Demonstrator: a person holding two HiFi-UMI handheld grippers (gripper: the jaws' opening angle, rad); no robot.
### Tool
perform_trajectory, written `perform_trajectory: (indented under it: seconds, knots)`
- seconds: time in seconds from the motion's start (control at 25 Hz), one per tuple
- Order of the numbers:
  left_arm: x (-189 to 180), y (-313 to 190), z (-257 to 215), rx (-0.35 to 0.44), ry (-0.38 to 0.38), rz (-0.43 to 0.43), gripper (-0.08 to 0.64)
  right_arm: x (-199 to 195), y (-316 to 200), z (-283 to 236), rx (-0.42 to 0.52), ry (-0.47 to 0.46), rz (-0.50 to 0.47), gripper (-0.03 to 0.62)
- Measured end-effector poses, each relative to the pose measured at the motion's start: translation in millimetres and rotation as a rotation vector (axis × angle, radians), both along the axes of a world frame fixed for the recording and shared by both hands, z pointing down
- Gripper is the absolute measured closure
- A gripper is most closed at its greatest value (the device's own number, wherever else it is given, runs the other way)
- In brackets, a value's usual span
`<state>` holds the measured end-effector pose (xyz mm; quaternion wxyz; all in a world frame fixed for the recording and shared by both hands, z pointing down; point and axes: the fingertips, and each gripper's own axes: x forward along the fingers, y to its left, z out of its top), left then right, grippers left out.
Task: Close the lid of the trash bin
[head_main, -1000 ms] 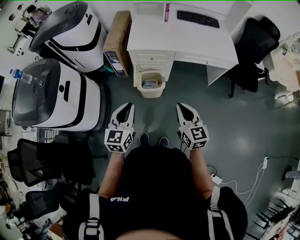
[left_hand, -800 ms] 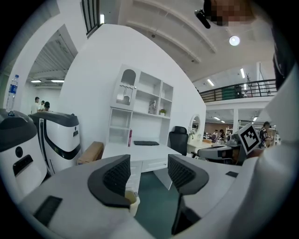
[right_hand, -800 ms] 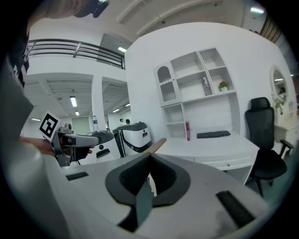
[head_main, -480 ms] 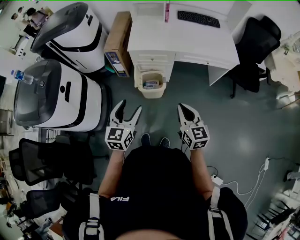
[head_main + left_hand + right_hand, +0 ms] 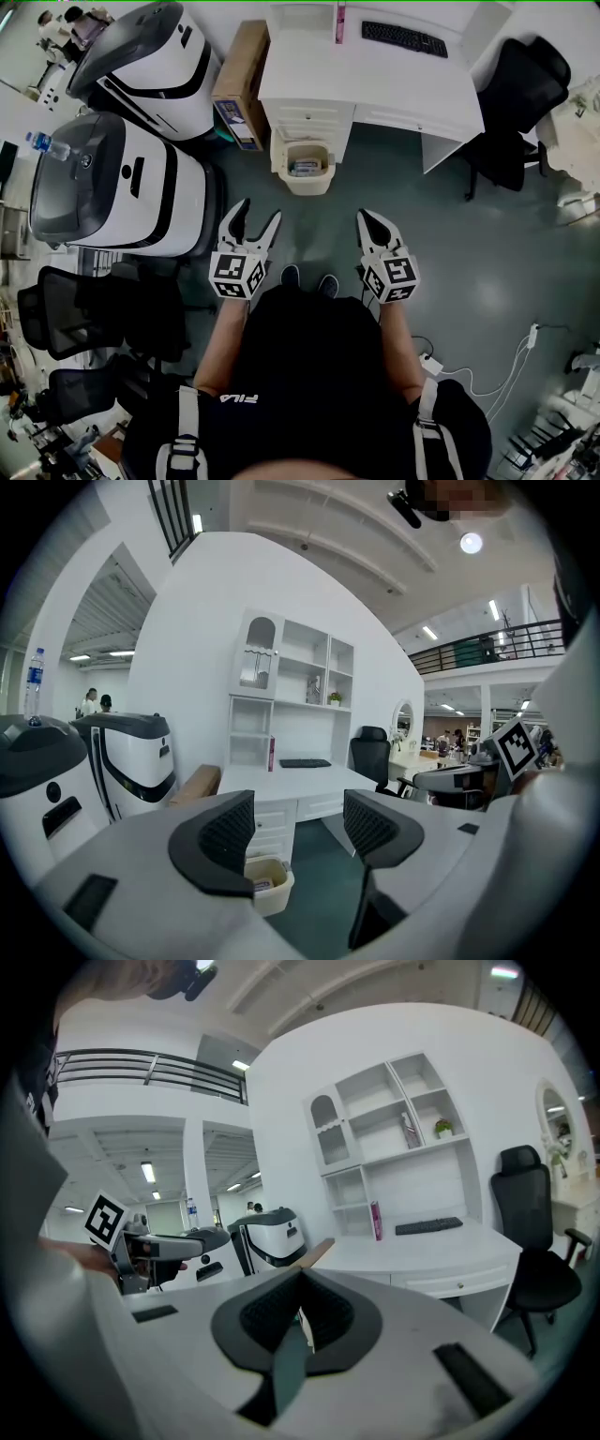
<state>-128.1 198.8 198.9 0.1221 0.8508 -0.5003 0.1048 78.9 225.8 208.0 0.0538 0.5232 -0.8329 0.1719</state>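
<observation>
The trash bin (image 5: pixel 305 170) is a small cream bin on the floor against the white desk's drawer unit. Its top is open, with rubbish showing inside. In the left gripper view the trash bin (image 5: pixel 268 885) shows low down, beyond the left jaw. My left gripper (image 5: pixel 254 218) is held out in front of the person, well short of the bin, jaws spread wide with nothing between them (image 5: pixel 298 822). My right gripper (image 5: pixel 367 219) is level with it on the right, also short of the bin. Its jaws are pressed together on nothing (image 5: pixel 300 1286).
A white desk (image 5: pixel 375 75) with a keyboard (image 5: pixel 401 37) stands behind the bin. A cardboard box (image 5: pixel 241 84) leans at its left. Two large white-and-black machines (image 5: pixel 112 183) fill the left side. Black office chairs (image 5: pixel 520 94) stand at right and lower left. Cables (image 5: pixel 487 361) lie on the floor.
My left gripper's jaws have gone from shut to wide open. Both hands have stayed about where they were, and the bin has not moved.
</observation>
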Motion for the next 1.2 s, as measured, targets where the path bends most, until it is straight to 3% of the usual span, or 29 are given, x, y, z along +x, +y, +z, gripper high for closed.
perform_trajectory:
  seconds: [0.36,0.6,0.92,1.2]
  knots:
    - [11.0,-7.9,19.5,-0.02,-0.034,-0.021,0.256,6.1,-2.0,25.2,-0.042,-0.018,-0.042,0.589]
    - [6.6,-48.9,43.8,-0.048,-0.035,-0.011,0.256,0.1,-34.8,37.5,-0.05,0.014,-0.037,0.588]
    - [-5.2,-145.7,100.4,-0.114,-0.033,0.0,0.256,-9.9,-121.4,74.3,-0.085,0.079,-0.016,0.588]
    - [-20.4,-229.7,173.1,-0.153,-0.023,-0.01,0.256,-23.7,-214.0,127.8,-0.052,0.163,-0.027,0.588]
